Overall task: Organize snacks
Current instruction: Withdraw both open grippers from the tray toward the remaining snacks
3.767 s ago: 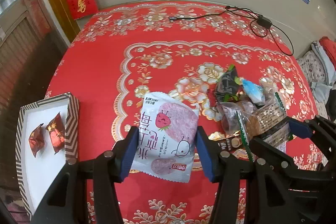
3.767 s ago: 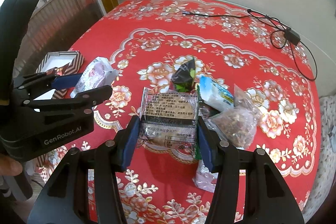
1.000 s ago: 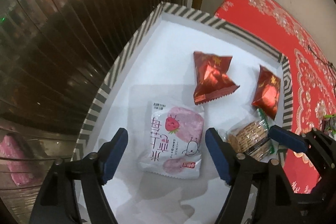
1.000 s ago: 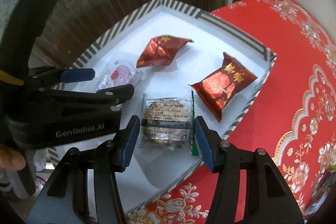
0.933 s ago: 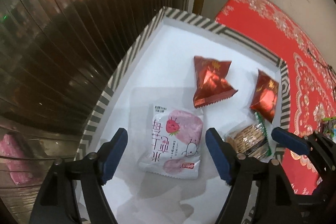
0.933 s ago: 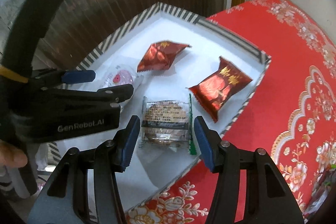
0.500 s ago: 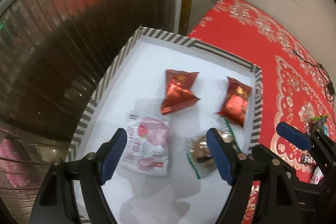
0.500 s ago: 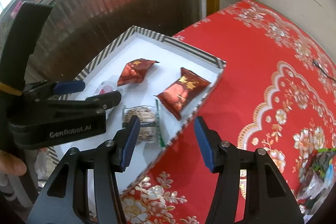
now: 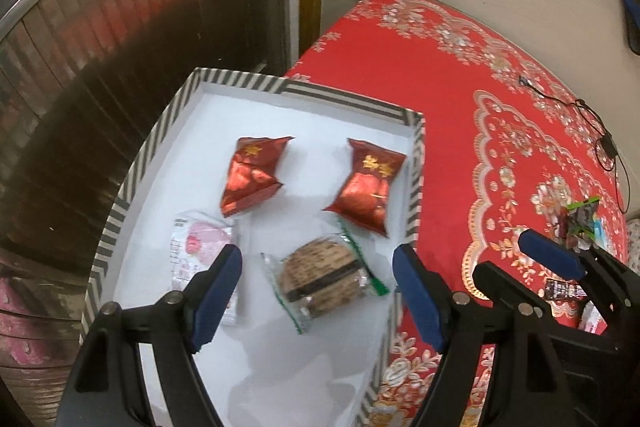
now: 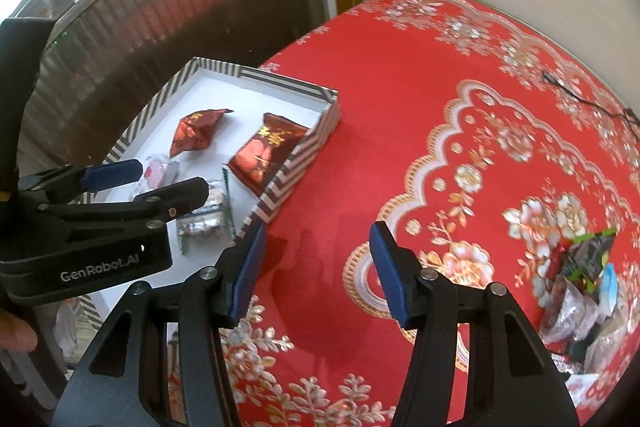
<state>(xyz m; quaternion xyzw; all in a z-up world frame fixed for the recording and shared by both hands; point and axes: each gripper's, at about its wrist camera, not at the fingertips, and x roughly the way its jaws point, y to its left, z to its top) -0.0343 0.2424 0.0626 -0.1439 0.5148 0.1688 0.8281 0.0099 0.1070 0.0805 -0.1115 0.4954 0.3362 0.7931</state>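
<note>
A tray with a striped rim (image 9: 344,97) (image 10: 304,155) sits at the left edge of the red table. On its white floor lie two red packets (image 9: 254,175) (image 9: 368,187), a pink strawberry packet (image 9: 200,247) and a brown cracker packet (image 9: 320,275). My left gripper (image 9: 316,267) hangs open above the tray, over the cracker packet, touching nothing. My right gripper (image 10: 316,239) is open and empty above the red tablecloth, just right of the tray's wall. The left gripper's fingers (image 10: 112,173) partly hide the pink and cracker packets in the right wrist view.
A pile of loose snack packets (image 10: 580,287) (image 9: 580,223) lies on the flowered red tablecloth (image 10: 400,107) at the right. A black cable (image 9: 600,131) runs along the far right of the table. Beyond the tray is a dark ribbed shutter (image 9: 120,47).
Both grippers have backed up and away from the tray, leaving the pink and cracker packets lying in it. The right gripper has swung right, from above the tray to above the tablecloth.
</note>
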